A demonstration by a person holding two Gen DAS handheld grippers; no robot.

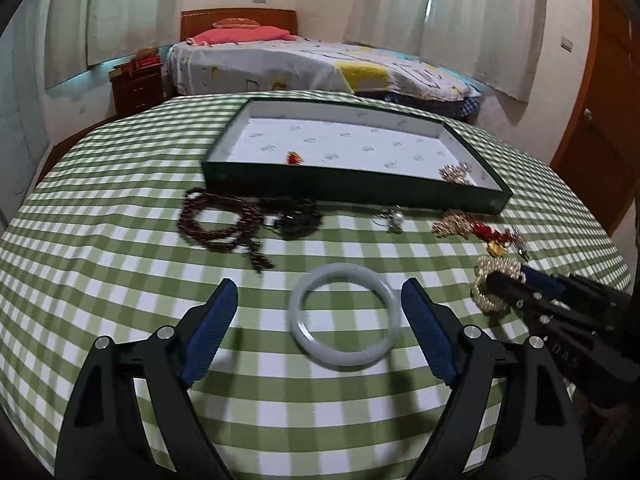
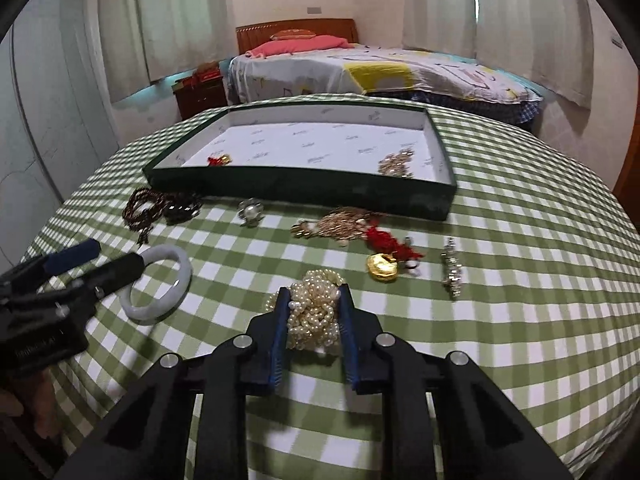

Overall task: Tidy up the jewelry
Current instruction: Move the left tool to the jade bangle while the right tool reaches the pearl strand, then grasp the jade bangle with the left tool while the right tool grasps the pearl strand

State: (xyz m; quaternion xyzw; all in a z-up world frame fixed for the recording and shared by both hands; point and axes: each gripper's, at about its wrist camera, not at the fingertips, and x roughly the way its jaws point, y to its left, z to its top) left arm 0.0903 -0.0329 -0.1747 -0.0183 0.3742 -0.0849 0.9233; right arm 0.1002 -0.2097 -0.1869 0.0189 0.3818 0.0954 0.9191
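A pale jade bangle (image 1: 344, 318) lies flat on the green checked tablecloth between the wide-open fingers of my left gripper (image 1: 320, 292); the bangle also shows in the right wrist view (image 2: 160, 284). My right gripper (image 2: 314, 296) is shut on a bundle of pearl strands (image 2: 314, 308), which rests on the cloth. It shows from the left wrist view too (image 1: 496, 286). The dark green tray (image 1: 344, 188) with a white lining stands beyond and holds a small red-and-gold charm (image 1: 294, 158) and a gold piece (image 1: 456, 172).
Loose on the cloth before the tray: dark red bead strands (image 1: 218, 222), a black bracelet (image 1: 298, 218), a pearl ring (image 2: 250, 212), a gold chain pile (image 2: 344, 220), a gold lock with red tassel (image 2: 384, 266), a silver brooch (image 2: 452, 268). A bed stands behind.
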